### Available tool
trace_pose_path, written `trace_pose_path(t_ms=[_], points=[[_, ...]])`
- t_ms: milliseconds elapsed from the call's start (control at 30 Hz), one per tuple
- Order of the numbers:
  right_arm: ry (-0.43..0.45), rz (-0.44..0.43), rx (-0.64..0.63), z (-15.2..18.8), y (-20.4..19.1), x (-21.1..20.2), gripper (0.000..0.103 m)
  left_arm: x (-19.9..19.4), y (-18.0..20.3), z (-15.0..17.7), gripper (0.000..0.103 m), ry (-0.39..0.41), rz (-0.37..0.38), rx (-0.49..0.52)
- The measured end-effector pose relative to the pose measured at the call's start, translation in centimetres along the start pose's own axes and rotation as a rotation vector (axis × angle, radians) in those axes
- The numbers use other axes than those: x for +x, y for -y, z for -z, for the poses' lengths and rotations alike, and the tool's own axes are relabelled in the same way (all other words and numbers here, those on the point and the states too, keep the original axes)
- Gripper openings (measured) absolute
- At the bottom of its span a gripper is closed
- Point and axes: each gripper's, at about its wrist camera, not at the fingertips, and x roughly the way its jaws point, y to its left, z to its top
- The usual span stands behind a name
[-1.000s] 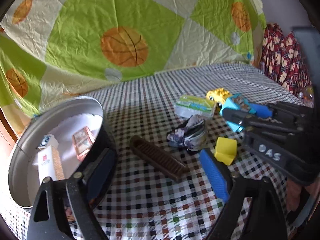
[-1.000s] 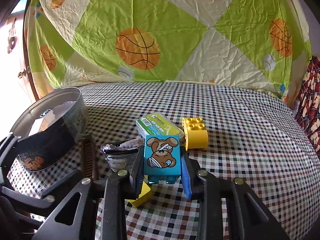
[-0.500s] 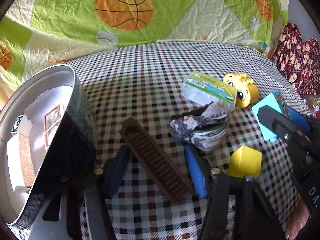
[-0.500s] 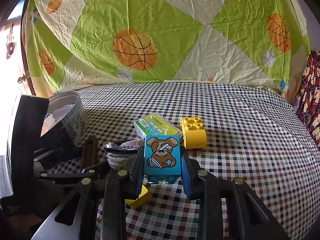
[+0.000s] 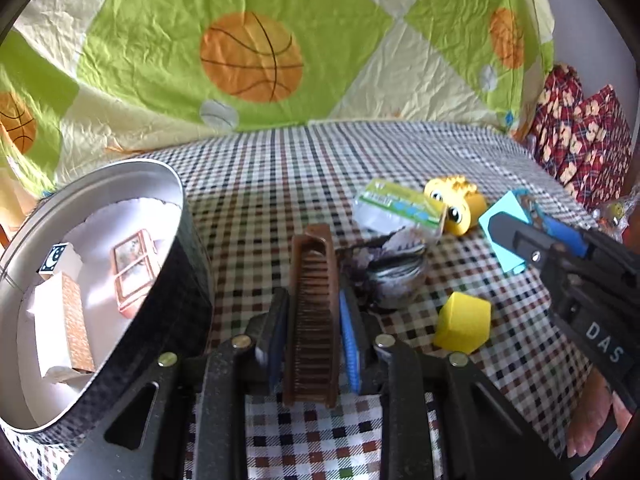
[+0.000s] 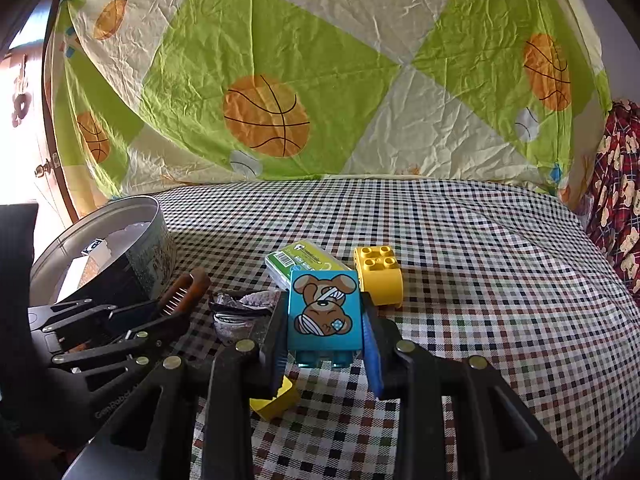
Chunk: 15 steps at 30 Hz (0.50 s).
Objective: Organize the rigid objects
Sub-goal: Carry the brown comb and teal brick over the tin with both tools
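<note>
The left gripper (image 5: 312, 336) has just closed its jaws, and the long brown plastic comb (image 5: 311, 312) now sits clamped between the 2 blue pads at bottom centre of the left wrist view. The right gripper (image 6: 326, 340) is closed on the turquoise toy block printed with a bandaged bear (image 6: 324, 312), low in the centre of its own view.

To do this step well, I would lift the comb straight off the checked cloth (image 5: 280, 184) before swinging it, since the crumpled silver wrapper (image 5: 390, 264) lies just beside its right edge. The comb runs lengthwise along the fingers, so keep it level. The round metal tin (image 5: 176, 208) lies at the left of the frame, near the comb.
</note>
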Motion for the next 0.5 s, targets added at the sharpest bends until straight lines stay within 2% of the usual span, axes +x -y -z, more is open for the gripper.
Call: trace_pose_path(t_ms=[500], points=[[0.028,0.000,-0.010,-0.1,-0.2,-0.6,0.034,-2.8,-1.1,0.2,0.024,0.154,-0.051,-0.052]])
